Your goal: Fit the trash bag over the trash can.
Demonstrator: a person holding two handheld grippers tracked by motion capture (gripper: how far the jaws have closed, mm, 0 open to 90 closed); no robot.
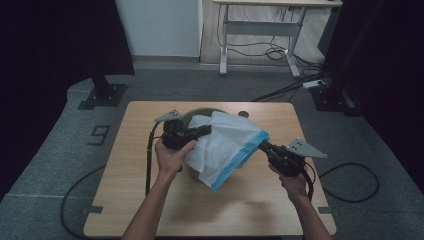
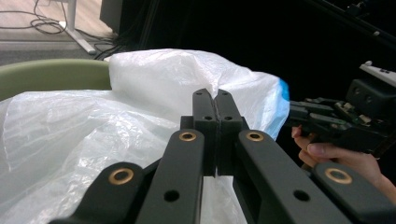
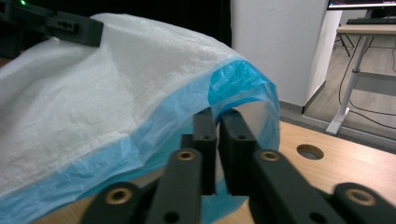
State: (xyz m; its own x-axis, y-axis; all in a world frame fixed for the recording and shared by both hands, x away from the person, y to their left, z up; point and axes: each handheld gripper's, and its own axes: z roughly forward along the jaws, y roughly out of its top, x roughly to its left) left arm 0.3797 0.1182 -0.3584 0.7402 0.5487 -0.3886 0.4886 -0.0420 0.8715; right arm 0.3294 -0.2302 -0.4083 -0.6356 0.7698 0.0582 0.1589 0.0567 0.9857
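From the high view, you hold a white plastic bag with a blue edge band stretched between your two grippers, over the middle of the wooden table. The bag drapes over a green round bin, covering most of it. Your left gripper meets the bag's near-left part, right above the bin; your right gripper meets the blue band to the right of the bin. A dark round hole sits in the table just behind the bin.

In the left gripper view, your left gripper has its jaws pressed together with bag film pinched between them. The bag billows left of the jaws, and the bin's green rim rises behind it. Your other hand and its gripper lie to the right, beyond the bag.

In the right gripper view, your right gripper has its jaws clamped on the blue band, with only a thin slit between them. The band curls over the jaw tips, above the table.
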